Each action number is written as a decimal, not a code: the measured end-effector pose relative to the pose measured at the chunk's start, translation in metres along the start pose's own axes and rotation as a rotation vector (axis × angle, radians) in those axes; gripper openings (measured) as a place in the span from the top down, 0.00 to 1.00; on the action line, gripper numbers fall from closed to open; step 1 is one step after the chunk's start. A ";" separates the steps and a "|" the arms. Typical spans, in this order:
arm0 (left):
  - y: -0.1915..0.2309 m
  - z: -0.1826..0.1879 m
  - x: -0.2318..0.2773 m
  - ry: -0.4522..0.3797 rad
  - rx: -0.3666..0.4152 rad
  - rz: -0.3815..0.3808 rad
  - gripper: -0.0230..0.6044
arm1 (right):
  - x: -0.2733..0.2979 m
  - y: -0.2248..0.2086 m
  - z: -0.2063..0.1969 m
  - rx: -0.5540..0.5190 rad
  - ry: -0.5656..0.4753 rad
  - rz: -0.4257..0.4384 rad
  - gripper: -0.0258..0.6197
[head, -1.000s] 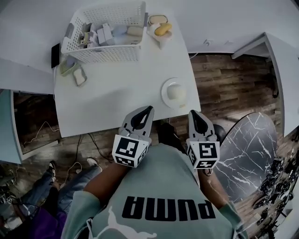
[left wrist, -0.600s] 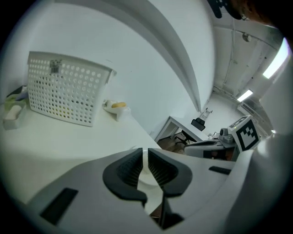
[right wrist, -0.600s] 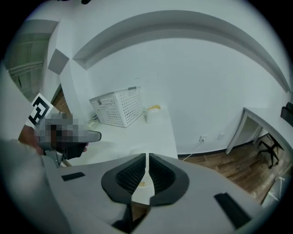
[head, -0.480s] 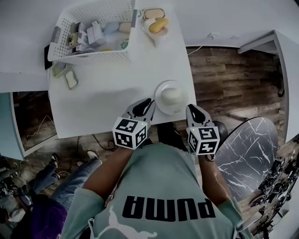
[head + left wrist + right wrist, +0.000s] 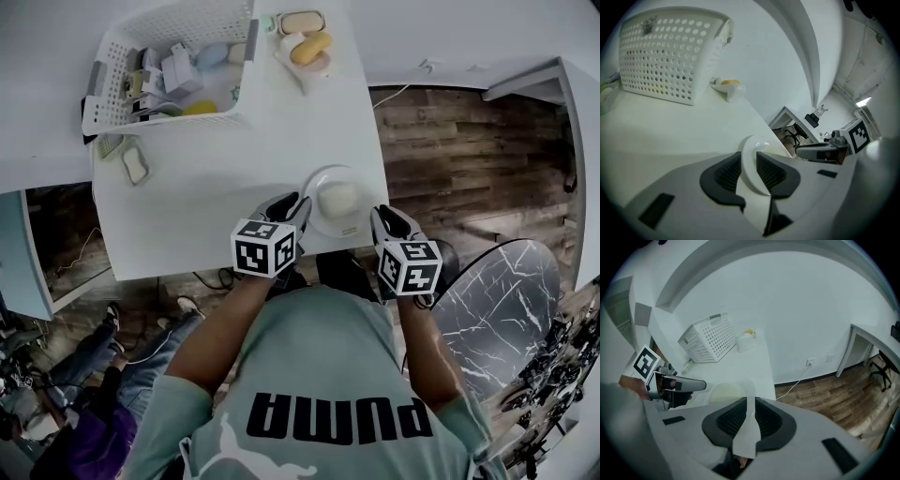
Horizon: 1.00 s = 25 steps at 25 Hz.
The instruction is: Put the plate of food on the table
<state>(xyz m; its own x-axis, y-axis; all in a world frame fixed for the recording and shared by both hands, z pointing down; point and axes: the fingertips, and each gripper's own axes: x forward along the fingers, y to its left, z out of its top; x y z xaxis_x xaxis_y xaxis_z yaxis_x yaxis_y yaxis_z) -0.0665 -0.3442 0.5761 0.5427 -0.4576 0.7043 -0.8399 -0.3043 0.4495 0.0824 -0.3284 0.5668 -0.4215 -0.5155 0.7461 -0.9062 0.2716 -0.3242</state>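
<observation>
White plate (image 5: 357,184) | left hand-held gripper (image 5: 296,203) grips rim | right hand-held gripper (image 5: 379,217) likewise

Left gripper (image 5: 296,202) and right gripper (image 5: 379,215) flank the plate (image 5: 362,186) (1 pale lump (image 5: 337,199)).

Glossy plate (image 5: 354,223), matt perforated plastic basket (image 5: 169,125)

White plate (image 5: 313,184), pale cream food (image 5: 338,199), white table (image 5: 206,216), brown wood-grain floor (image 5: 459,150).
</observation>
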 end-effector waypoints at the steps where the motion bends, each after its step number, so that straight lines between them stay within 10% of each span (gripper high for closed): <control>1: 0.002 -0.002 0.003 0.012 -0.011 0.004 0.81 | 0.002 -0.002 -0.002 0.013 0.008 0.004 0.90; 25: 0.007 -0.013 0.026 0.086 -0.143 -0.029 0.85 | 0.022 -0.006 -0.018 0.265 0.073 0.108 0.90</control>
<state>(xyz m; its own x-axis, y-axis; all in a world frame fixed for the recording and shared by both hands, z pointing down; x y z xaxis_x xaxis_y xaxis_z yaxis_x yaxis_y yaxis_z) -0.0581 -0.3475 0.6051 0.5693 -0.3756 0.7313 -0.8197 -0.1920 0.5396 0.0798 -0.3269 0.5952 -0.5207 -0.4326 0.7360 -0.8381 0.0947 -0.5372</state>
